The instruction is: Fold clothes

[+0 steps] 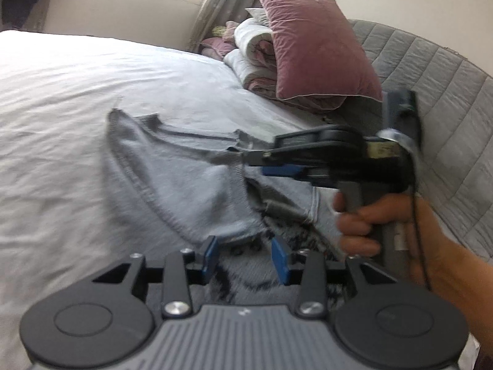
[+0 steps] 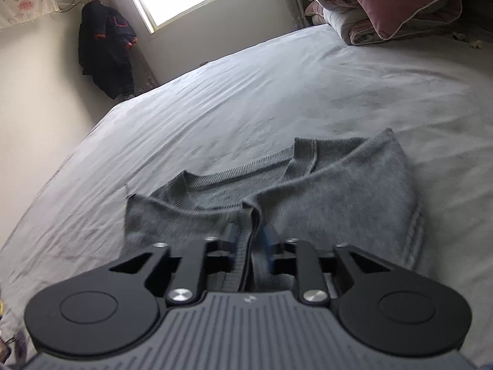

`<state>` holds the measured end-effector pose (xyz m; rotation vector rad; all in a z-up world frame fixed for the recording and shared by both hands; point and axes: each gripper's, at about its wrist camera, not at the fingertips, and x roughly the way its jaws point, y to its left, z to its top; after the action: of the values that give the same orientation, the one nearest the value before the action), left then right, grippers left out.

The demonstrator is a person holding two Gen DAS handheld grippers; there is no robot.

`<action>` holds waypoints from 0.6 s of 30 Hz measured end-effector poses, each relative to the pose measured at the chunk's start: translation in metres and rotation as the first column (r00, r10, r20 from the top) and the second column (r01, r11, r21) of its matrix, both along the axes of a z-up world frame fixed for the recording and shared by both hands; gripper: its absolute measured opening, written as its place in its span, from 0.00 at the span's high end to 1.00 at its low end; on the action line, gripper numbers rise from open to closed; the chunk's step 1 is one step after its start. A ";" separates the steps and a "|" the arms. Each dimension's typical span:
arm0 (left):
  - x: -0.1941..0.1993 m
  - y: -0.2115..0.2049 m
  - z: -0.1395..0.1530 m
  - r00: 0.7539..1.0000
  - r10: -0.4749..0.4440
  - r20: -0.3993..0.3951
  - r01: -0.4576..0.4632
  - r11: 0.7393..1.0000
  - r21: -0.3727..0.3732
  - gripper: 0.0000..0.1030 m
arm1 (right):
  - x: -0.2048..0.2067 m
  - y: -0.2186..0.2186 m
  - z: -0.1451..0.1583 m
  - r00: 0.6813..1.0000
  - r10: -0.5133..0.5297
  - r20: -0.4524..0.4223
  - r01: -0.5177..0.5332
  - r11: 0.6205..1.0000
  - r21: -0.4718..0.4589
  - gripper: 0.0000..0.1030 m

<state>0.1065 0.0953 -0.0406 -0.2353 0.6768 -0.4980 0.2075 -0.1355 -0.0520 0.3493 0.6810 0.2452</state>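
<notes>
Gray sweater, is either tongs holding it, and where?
Right tongs pinch the gray sweater at a bunched ribbed edge. Left tongs are open, holding nothing.

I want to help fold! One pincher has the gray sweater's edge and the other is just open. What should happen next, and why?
Probably shut the open left gripper on the hem of the gray sweater right in front of it. The right gripper is already shut on a pinch of the knit, so a second hold would likely let both carry that edge over together.
</notes>
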 end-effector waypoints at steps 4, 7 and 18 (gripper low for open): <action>-0.022 0.007 0.004 1.000 0.011 -0.012 -0.010 0.999 0.043 0.62 | -0.026 -0.003 0.001 0.999 0.034 -0.008 -0.034 0.999 0.042 0.69; -0.044 0.007 0.005 1.000 -0.004 -0.014 0.005 0.995 0.099 0.62 | -0.047 0.000 -0.001 0.997 0.068 -0.036 -0.065 0.995 0.082 0.69; -0.113 0.025 -0.007 0.999 0.036 -0.001 -0.036 0.986 0.166 0.82 | -0.116 0.020 -0.030 0.957 0.255 -0.136 -0.185 0.902 0.390 0.69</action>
<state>-0.0068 0.1200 -0.0477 -0.0918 0.7129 -0.4043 0.0915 -0.1155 -0.0819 0.6686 0.8590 0.5699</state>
